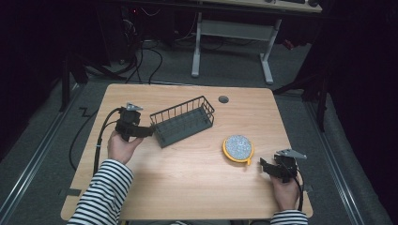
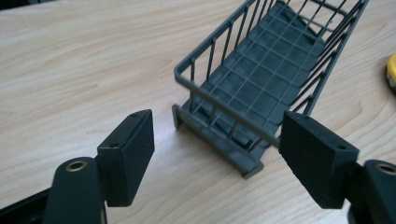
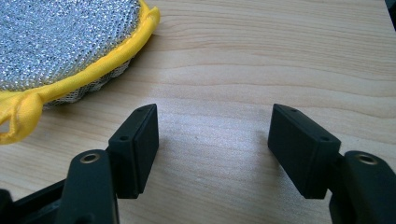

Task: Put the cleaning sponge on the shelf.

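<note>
A dark grey wire basket [image 1: 184, 121] lies on the wooden table [image 1: 197, 187], left of centre, and appears empty. My left gripper [image 1: 149, 132] is at its near-left end, jaws apart. In the left gripper view the basket [image 2: 266, 74] stands just beyond my left gripper [image 2: 217, 154], whose pads touch nothing. A round silver scouring pad with a yellow rim [image 1: 239, 148] rests right of centre. My right gripper [image 1: 264, 167] sits low near the table's right front, open, just right of the pad. In the right gripper view the pad [image 3: 56, 42] lies at the upper left, clear of the right gripper [image 3: 212, 149].
A round grey cable hole [image 1: 223, 99] sits near the table's far edge. A white desk frame [image 1: 232, 42] stands on the floor behind the table. Cables trail off the table's left side. Bare wood lies between basket and pad.
</note>
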`<action>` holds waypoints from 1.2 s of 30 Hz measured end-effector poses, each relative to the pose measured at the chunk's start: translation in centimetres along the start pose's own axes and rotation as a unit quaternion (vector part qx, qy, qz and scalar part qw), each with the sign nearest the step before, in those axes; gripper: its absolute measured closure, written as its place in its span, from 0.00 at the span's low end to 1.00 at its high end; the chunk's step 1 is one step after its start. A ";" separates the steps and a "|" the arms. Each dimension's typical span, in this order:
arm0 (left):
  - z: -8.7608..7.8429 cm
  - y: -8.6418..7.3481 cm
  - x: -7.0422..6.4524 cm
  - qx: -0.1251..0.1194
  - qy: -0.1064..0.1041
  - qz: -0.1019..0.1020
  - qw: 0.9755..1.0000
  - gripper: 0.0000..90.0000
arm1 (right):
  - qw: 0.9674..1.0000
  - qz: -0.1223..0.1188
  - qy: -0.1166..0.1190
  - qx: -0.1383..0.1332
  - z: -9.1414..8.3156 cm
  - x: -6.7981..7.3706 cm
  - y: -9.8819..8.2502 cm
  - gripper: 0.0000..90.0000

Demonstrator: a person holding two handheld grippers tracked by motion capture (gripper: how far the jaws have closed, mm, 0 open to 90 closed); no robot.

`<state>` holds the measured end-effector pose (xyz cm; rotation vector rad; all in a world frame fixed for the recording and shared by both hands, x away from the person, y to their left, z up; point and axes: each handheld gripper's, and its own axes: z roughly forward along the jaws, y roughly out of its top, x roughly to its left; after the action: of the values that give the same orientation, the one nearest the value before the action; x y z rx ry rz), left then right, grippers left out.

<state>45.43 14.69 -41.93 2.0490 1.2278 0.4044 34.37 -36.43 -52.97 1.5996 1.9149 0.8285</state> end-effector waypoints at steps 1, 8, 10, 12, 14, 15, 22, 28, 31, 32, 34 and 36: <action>0.3 0.4 -0.2 0.004 0.004 0.004 1.000 0.30 | 1.000 -0.001 0.000 0.000 0.0 0.0 0.0 0.38; 1.6 1.5 -0.2 0.021 0.016 0.006 1.000 0.29 | 1.000 0.000 -0.001 0.001 0.0 0.0 0.0 0.38; 2.1 1.7 -0.1 0.024 0.019 0.005 1.000 0.29 | 1.000 0.000 -0.001 0.001 0.0 0.0 0.0 0.38; 2.4 1.8 -0.1 0.028 0.022 0.007 0.999 0.29 | 1.000 -0.001 0.000 0.000 0.0 0.0 0.0 0.38; 2.7 1.9 -0.2 0.030 0.024 0.006 0.999 0.29 | 1.000 0.000 0.000 0.001 0.0 0.0 0.0 0.38; 2.9 2.0 -0.2 0.033 0.024 0.008 0.999 0.30 | 1.000 -0.001 0.000 0.000 0.0 0.0 0.0 0.38; 3.8 1.6 -0.4 0.054 0.024 0.012 0.998 0.35 | 1.000 0.000 0.000 0.000 0.0 0.0 0.0 0.38; 3.7 1.5 -0.6 0.051 0.014 0.018 0.998 0.42 | 1.000 0.001 0.001 0.001 0.0 0.0 0.0 0.38; 3.6 1.4 -0.7 0.048 0.010 0.015 0.999 0.46 | 1.000 0.002 0.000 0.001 0.0 0.0 0.0 0.38; 3.6 1.3 -0.8 0.046 0.008 0.016 0.999 0.47 | 1.000 0.002 0.001 0.000 0.0 -0.1 0.0 0.38; 3.6 1.3 -0.8 0.046 0.008 0.015 0.999 0.48 | 1.000 0.002 0.001 0.001 0.0 -0.1 0.0 0.38; 3.5 1.2 -0.9 0.045 0.008 0.014 0.999 0.49 | 1.000 0.002 0.001 0.000 0.0 -0.1 0.0 0.38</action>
<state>47.75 12.18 -43.48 2.1448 1.2486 0.3864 34.37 -36.49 -52.95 1.6037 1.9141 0.8309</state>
